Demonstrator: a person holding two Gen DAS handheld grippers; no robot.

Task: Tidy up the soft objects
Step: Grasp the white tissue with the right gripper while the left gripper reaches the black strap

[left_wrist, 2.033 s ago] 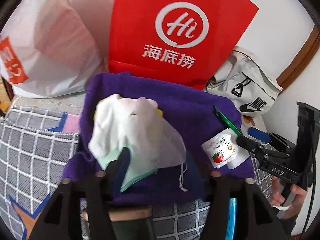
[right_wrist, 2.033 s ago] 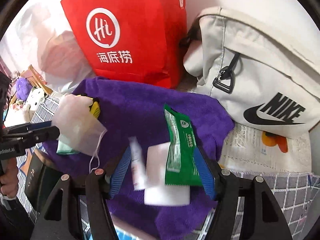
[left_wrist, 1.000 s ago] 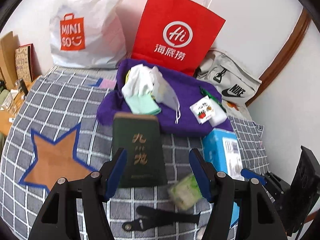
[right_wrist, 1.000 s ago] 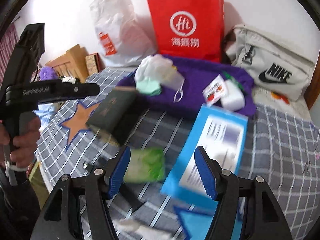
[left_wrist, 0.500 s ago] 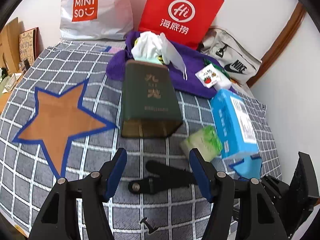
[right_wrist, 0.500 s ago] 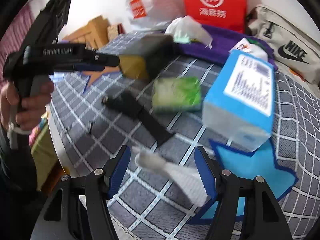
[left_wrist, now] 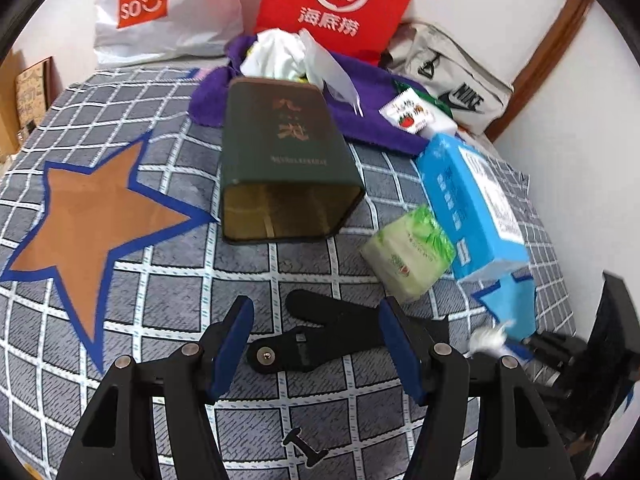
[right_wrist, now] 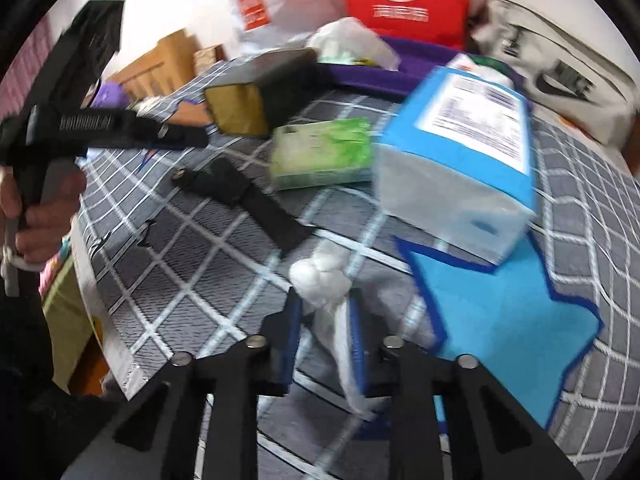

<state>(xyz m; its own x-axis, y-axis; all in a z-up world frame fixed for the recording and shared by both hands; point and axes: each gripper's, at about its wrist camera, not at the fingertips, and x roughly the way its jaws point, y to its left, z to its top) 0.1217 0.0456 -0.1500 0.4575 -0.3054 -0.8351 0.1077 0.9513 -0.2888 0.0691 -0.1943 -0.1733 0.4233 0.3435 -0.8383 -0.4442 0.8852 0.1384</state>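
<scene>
My right gripper (right_wrist: 325, 304) is low over the checked bedcover, its jaws closing, and the pads pinch a white plastic bag of cotton balls (right_wrist: 322, 274). The same bag (left_wrist: 489, 338) shows at the lower right of the left wrist view, at the right gripper's tip. My left gripper (left_wrist: 316, 312) stands open above a black strap (left_wrist: 320, 336) with nothing between its fingers. A green tissue pack (left_wrist: 408, 260) lies beside a blue tissue box (left_wrist: 472, 204). Further back a purple towel (left_wrist: 360, 120) carries white masks and cloth (left_wrist: 280, 56) and small packets.
A dark green tin (left_wrist: 284, 160) lies on its side, open end toward me. A red paper bag (left_wrist: 336, 4), a white shopping bag (left_wrist: 160, 12) and a grey sling bag (left_wrist: 452, 80) line the wall. The bed edge (right_wrist: 104, 320) drops off at left; a hand (right_wrist: 40, 216) holds the left gripper.
Both grippers have drawn back from the purple towel and sunk toward the near bedcover. The right jaws have narrowed from wide apart onto the white bag.
</scene>
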